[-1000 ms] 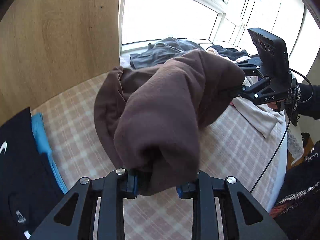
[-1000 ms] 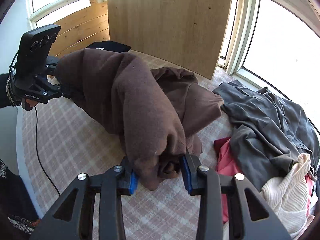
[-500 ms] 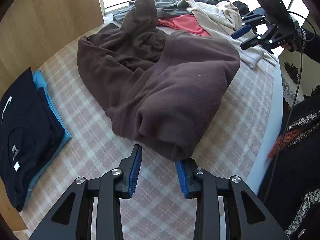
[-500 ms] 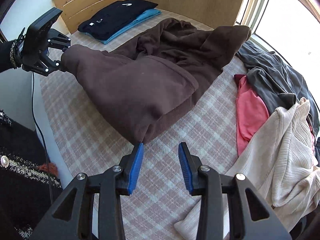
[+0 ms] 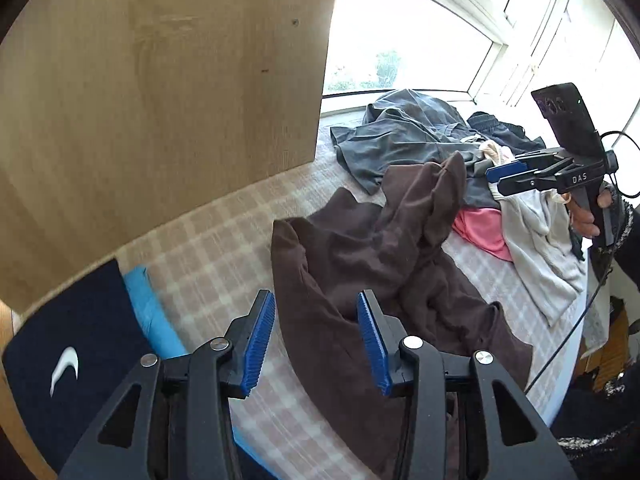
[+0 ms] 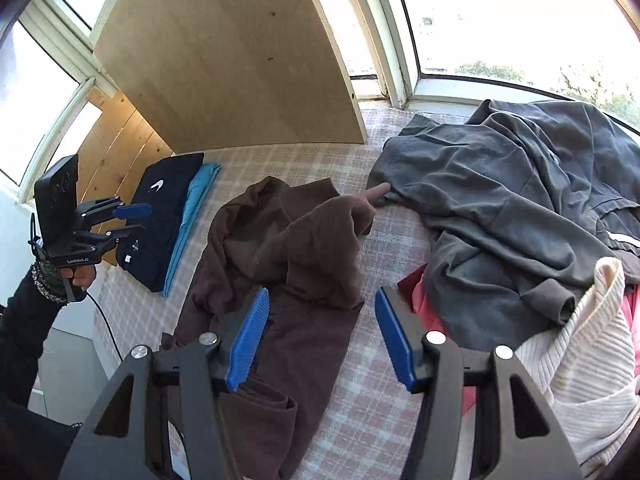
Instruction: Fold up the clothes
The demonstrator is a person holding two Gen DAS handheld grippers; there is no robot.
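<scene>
both claws are opening with nothing pinched: left claw [image 5: 316, 340] and right claw [image 6: 322, 336] hang above the brown hoodie [image 6: 288, 256]. it lies rumpled on the checked bed cover [image 6: 372, 400], long axis running from the near edge toward the window, hood end bunched at the far side. grabbing a loose fold instead of a hem probably twists it, or snags the grey top [image 6: 500, 192] just beside it.

I read "DAS" in white on the black frame of the right gripper [image 5: 494, 178]. A white swoosh logo sits on the folded navy garment [image 5: 64, 364]; the left gripper's [image 6: 138, 220] white lettering is too small to read.
</scene>
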